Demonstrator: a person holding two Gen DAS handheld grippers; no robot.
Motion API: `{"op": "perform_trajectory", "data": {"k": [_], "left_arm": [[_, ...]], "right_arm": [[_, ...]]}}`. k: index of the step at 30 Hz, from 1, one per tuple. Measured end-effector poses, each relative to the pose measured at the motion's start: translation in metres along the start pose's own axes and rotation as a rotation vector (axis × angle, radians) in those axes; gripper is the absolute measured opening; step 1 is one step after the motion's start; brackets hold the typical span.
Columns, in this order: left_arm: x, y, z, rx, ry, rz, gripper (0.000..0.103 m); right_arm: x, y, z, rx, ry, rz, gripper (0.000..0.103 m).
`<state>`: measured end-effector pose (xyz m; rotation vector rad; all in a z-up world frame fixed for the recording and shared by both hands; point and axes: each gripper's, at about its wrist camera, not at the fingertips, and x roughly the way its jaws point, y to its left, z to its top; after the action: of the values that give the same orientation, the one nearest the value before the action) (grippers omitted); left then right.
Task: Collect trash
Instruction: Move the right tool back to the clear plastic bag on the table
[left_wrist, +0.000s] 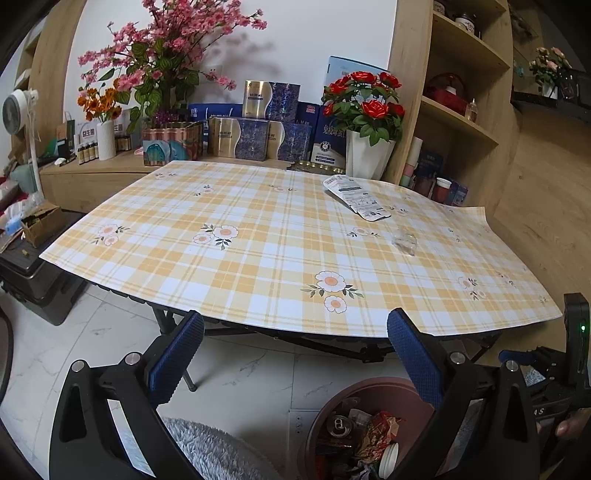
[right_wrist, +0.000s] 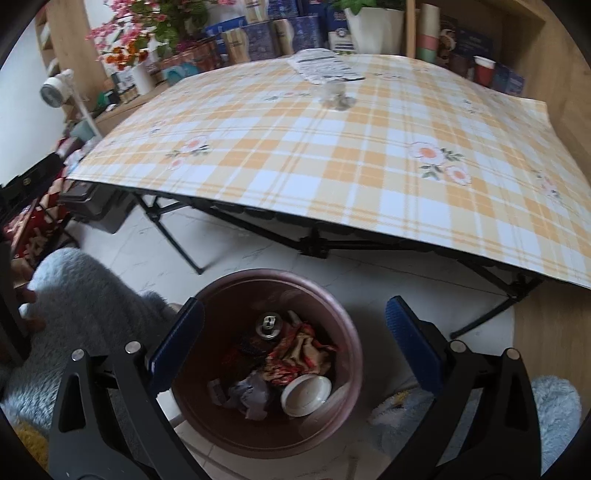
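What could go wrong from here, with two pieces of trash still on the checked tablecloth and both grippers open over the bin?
The clear crumpled wrapper nearly vanishes against the tablecloth, so it could be missed. The flat printed packet lies flush and far back, so the fingers may slide over it or drag the loose cloth. The bin sits low by the table edge; a careless drop could miss it.

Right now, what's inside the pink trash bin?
The trash bin holds a drink can, crumpled red snack wrappers, a white lid and crumpled paper. Anything beneath them is covered.
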<state>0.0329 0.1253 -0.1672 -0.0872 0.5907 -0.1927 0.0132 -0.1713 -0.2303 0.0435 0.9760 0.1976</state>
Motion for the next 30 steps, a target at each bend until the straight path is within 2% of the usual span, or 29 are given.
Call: {"op": "perform_trajectory", "data": {"k": [2,5,8,11,17,22,28,30], "left_arm": [[-0.001,-0.001,0.001,0.009,-0.007,0.016,0.097],[-0.004,-0.005,0.000,0.036,-0.018,0.053,0.097],[-0.005,-0.013,0.000,0.078,-0.021,0.074,0.097],[-0.005,-0.023,-0.001,0.132,-0.025,0.073,0.097],[-0.001,-0.039,-0.003,0.224,-0.023,0.063,0.097],[0.007,-0.037,-0.001,0.207,0.010,0.047,0.097],[0.020,-0.023,0.016,0.147,0.046,0.030,0.097],[0.025,-0.020,0.024,0.145,0.048,0.034,0.097]], "right_arm": [[-0.004,-0.001,0.001,-0.005,-0.032,-0.010,0.097],[-0.017,-0.002,0.002,-0.014,-0.121,0.020,0.097],[-0.022,-0.003,0.005,-0.020,-0.160,0.036,0.097],[-0.024,-0.004,0.006,-0.014,-0.169,0.116,0.097],[-0.021,0.005,0.010,-0.062,-0.144,0.139,0.097],[-0.018,0.004,0.019,-0.116,-0.128,0.099,0.097],[-0.016,-0.013,0.048,-0.212,-0.155,-0.051,0.097],[-0.011,-0.021,0.062,-0.224,-0.149,-0.063,0.097]]}}
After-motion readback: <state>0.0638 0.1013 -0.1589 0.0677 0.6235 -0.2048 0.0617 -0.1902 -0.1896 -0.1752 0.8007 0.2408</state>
